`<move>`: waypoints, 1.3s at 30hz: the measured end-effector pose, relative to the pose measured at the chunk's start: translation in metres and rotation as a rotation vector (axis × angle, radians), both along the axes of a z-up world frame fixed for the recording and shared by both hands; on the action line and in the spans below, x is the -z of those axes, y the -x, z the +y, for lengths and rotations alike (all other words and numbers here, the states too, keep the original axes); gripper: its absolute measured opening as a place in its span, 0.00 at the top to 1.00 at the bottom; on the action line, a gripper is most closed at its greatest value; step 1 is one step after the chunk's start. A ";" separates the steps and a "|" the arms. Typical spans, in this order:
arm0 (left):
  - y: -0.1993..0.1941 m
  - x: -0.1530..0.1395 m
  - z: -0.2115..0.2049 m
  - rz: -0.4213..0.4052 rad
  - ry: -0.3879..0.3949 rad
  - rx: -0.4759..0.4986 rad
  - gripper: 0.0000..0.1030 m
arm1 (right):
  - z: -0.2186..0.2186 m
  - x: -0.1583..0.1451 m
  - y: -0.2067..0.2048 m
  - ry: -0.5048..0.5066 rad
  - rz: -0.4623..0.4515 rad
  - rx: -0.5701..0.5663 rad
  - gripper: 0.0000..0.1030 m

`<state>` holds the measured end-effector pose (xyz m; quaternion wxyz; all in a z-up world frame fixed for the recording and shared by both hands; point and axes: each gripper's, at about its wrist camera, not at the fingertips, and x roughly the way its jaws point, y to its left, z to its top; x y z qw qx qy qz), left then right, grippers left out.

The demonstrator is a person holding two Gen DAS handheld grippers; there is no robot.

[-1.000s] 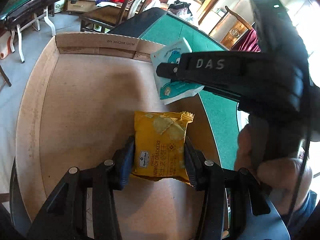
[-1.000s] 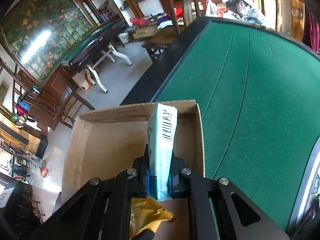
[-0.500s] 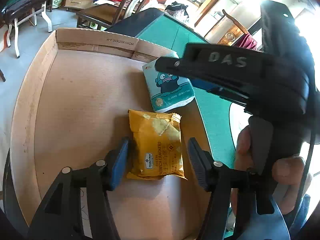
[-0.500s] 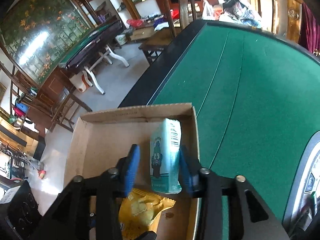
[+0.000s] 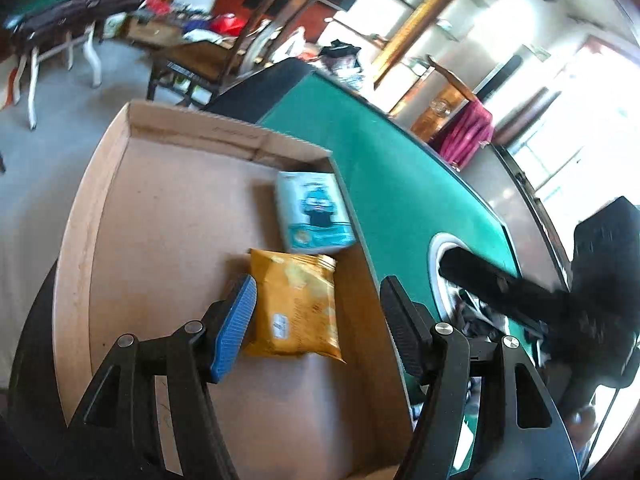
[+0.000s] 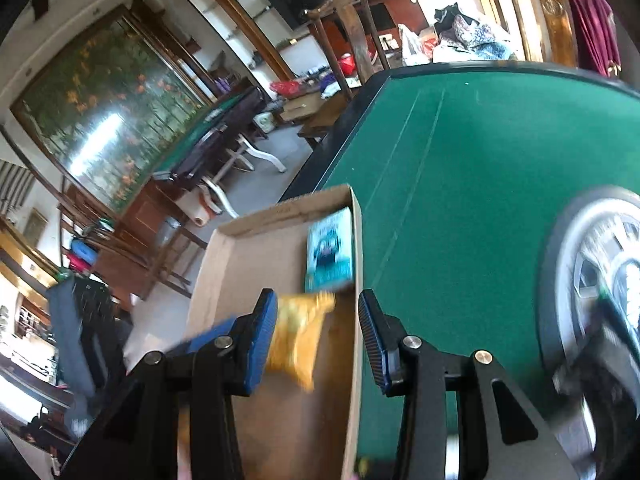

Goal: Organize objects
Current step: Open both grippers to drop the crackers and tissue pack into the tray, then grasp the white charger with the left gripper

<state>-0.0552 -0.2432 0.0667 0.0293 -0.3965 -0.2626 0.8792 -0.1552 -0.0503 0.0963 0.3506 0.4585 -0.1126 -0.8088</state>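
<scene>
A shallow cardboard box lies at the edge of a green felt table. A yellow cracker packet lies flat on its floor near the right wall, and a light-blue tissue pack lies just beyond it. My left gripper is open above the near end of the cracker packet, holding nothing. My right gripper is open and empty, raised over the box's right wall; its view shows the cracker packet, the tissue pack and the box. It also shows in the left wrist view over the table.
A round white-rimmed recess with dark items sits in the table, right of the box. Wooden chairs, another green table and cluttered furniture stand on the floor beyond the table edge.
Both grippers have opened and let go: the cracker packet and the tissue pack now lie in the box. Both grippers have pulled back and up, the right one swinging right over the table.
</scene>
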 end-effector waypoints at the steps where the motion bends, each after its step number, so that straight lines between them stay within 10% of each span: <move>1: -0.002 -0.004 0.008 0.015 0.018 0.023 0.37 | 0.011 -0.001 -0.008 0.006 0.007 0.002 0.59; 17: -0.059 0.005 0.181 0.066 0.298 0.581 0.37 | 0.204 0.009 -0.114 0.052 0.211 0.214 0.48; 32: -0.048 0.041 0.239 -0.037 0.464 0.656 0.37 | 0.250 0.023 -0.103 0.164 0.110 0.303 0.46; 39: -0.041 0.056 0.255 -0.039 0.447 0.646 0.38 | 0.241 0.058 -0.092 0.108 -0.101 0.321 0.46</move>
